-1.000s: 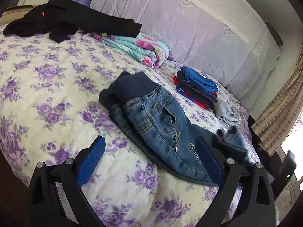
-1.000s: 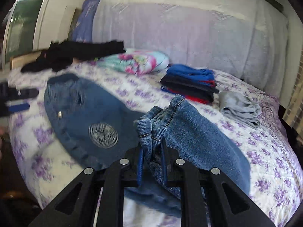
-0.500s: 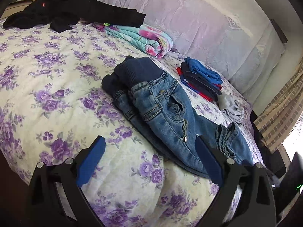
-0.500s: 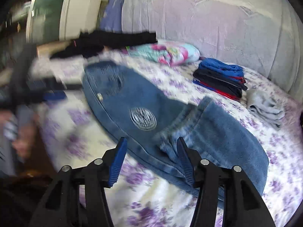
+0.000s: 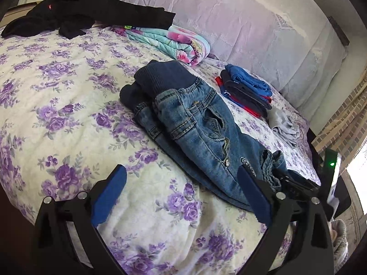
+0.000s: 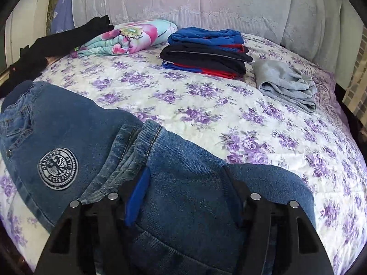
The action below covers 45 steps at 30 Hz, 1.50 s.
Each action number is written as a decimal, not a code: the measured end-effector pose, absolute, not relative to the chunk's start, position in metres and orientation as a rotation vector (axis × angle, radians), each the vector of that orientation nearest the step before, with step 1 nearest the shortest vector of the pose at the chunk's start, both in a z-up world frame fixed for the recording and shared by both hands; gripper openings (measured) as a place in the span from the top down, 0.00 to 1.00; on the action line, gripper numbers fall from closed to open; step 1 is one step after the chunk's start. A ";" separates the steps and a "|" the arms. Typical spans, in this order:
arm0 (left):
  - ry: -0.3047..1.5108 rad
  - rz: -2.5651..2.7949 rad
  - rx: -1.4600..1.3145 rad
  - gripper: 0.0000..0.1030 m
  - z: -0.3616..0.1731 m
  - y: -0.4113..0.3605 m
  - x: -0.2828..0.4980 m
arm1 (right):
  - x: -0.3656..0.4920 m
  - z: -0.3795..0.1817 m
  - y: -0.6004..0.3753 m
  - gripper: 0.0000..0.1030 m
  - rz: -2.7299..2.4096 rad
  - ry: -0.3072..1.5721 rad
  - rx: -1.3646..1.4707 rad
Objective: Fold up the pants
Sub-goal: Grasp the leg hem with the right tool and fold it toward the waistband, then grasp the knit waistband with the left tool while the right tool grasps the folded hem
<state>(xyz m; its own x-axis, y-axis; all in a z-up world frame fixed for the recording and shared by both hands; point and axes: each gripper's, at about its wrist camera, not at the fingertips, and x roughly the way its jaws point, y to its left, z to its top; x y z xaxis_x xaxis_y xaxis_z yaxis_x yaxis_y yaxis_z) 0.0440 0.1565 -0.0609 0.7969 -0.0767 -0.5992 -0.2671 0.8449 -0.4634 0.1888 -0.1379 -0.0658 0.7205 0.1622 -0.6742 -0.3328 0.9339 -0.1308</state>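
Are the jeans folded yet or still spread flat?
Partly folded. The jeans lie on the bed with the leg ends doubled back over the seat, beside the round patch.

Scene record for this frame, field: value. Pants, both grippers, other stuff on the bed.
pants: jeans on floral bedspread, legs folded up over the seat, round patch showing
left gripper: open, over the bedspread beside the jeans, nothing between its jaws
right gripper: jaws opening, over the folded leg, not gripping
folded stack: blue, black, red clothes
grey garment: beside the stack
floral blanket: rolled
black garment: unfolded
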 end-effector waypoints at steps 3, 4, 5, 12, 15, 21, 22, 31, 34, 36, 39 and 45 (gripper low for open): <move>0.649 0.112 -0.565 0.07 -0.061 0.157 0.045 | 0.173 -0.048 -0.154 0.39 0.327 0.637 -0.177; 0.649 0.110 -0.567 0.07 -0.062 0.157 0.045 | 0.162 -0.042 -0.159 0.38 0.338 0.603 -0.153; 0.649 0.110 -0.568 0.07 -0.061 0.158 0.046 | 0.151 -0.036 -0.163 0.37 0.350 0.583 -0.146; 0.662 0.122 -0.561 0.07 -0.062 0.160 0.051 | 0.125 -0.078 -0.169 0.32 0.329 0.696 -0.240; 0.679 0.129 -0.567 0.07 -0.061 0.161 0.060 | 0.125 -0.082 -0.170 0.32 0.330 0.671 -0.234; 0.698 0.077 -0.678 0.07 -0.060 0.181 0.084 | 0.107 -0.047 -0.187 0.24 0.405 0.511 -0.099; 0.701 0.078 -0.715 0.07 -0.062 0.188 0.089 | 0.108 -0.043 -0.186 0.20 0.397 0.495 -0.102; 0.689 0.079 -0.819 0.07 -0.063 0.219 0.118 | 0.156 -0.080 -0.158 0.17 0.302 0.648 -0.227; 0.689 0.051 -0.830 0.08 -0.065 0.223 0.133 | 0.157 -0.081 -0.161 0.17 0.313 0.653 -0.202; 0.670 0.032 -0.856 0.17 -0.066 0.226 0.134 | 0.156 -0.082 -0.162 0.17 0.320 0.649 -0.197; 0.634 0.016 -0.940 0.45 -0.073 0.242 0.126 | 0.154 -0.079 -0.165 0.17 0.334 0.639 -0.175; 0.623 -0.005 -0.883 0.55 -0.065 0.239 0.120 | 0.151 -0.042 -0.163 0.17 0.352 0.527 -0.135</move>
<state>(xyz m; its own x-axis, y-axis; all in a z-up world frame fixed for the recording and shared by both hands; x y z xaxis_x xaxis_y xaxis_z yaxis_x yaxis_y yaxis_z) 0.1202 0.2389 -0.0651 0.8238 -0.2535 -0.5070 -0.2456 0.6466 -0.7222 0.1506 -0.1628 -0.0424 0.8061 0.2932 -0.5140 -0.3619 0.9315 -0.0361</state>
